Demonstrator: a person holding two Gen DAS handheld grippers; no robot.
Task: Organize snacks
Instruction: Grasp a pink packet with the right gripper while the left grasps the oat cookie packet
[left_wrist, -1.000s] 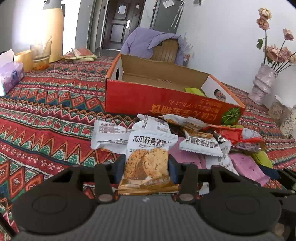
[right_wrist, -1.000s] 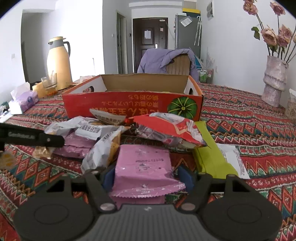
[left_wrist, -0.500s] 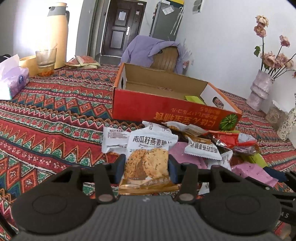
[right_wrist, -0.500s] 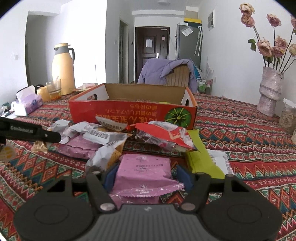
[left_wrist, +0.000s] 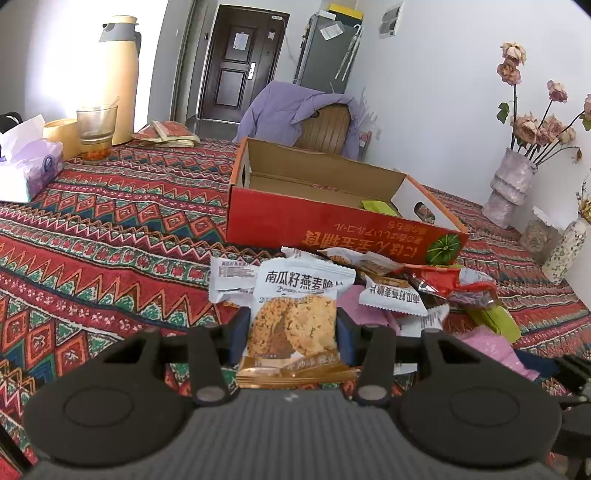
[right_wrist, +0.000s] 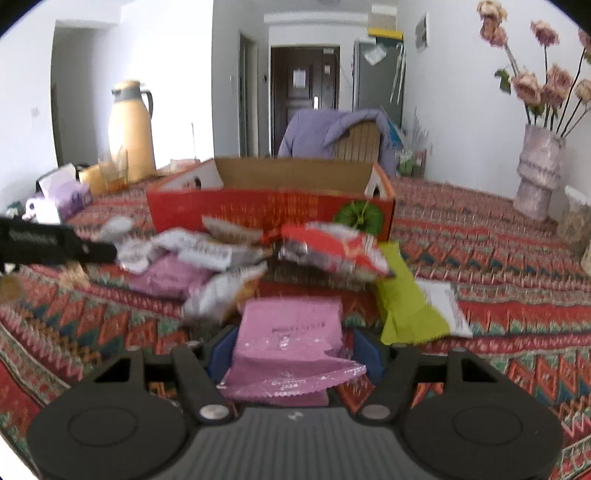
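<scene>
Above the red patterned woven tablecloth (left_wrist: 110, 229), the left gripper (left_wrist: 292, 332) clamps a white oat-cracker packet (left_wrist: 295, 310), and the right gripper (right_wrist: 291, 350) clamps a pink foil snack packet (right_wrist: 291, 339). Both packets hang before the open red cardboard box (left_wrist: 332, 225), near the loose snack pile (right_wrist: 258, 254).
</scene>
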